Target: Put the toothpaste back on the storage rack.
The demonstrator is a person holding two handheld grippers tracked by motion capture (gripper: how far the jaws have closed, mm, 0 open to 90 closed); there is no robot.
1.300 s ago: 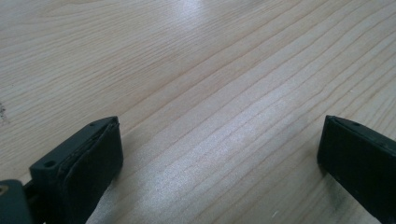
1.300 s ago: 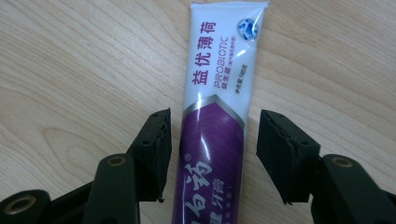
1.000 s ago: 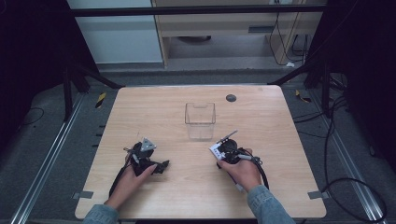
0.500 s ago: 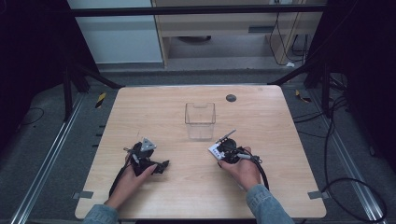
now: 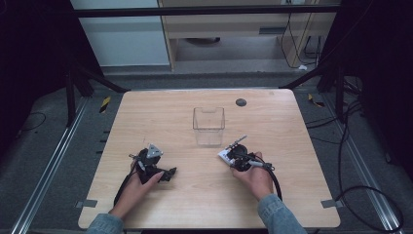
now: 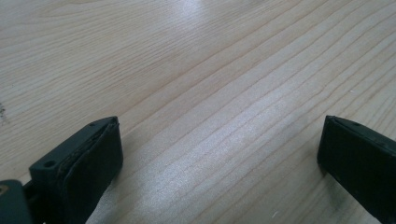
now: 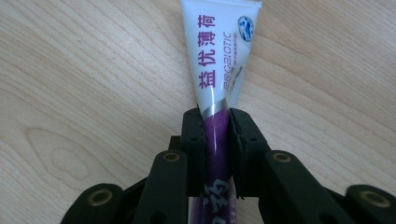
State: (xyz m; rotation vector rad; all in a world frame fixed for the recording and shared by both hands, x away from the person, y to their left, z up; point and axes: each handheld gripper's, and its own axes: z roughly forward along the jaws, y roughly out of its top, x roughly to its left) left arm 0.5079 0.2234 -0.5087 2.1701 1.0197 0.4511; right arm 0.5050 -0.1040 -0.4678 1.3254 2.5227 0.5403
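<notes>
Beyond both tools, clear box (image 5: pixel 208 125); right tool (image 7: pixel 216 122) pinching tube (image 7: pixel 219 60), left tool (image 6: pixel 219 140) spread over table (image 5: pixel 272 195).

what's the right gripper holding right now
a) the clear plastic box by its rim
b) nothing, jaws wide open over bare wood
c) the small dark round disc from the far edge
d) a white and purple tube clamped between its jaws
d, since the right gripper view shows the right gripper with its black jaws closed on a white and purple squeeze tube, whose flat crimped end points away over the light wooden table.
</notes>
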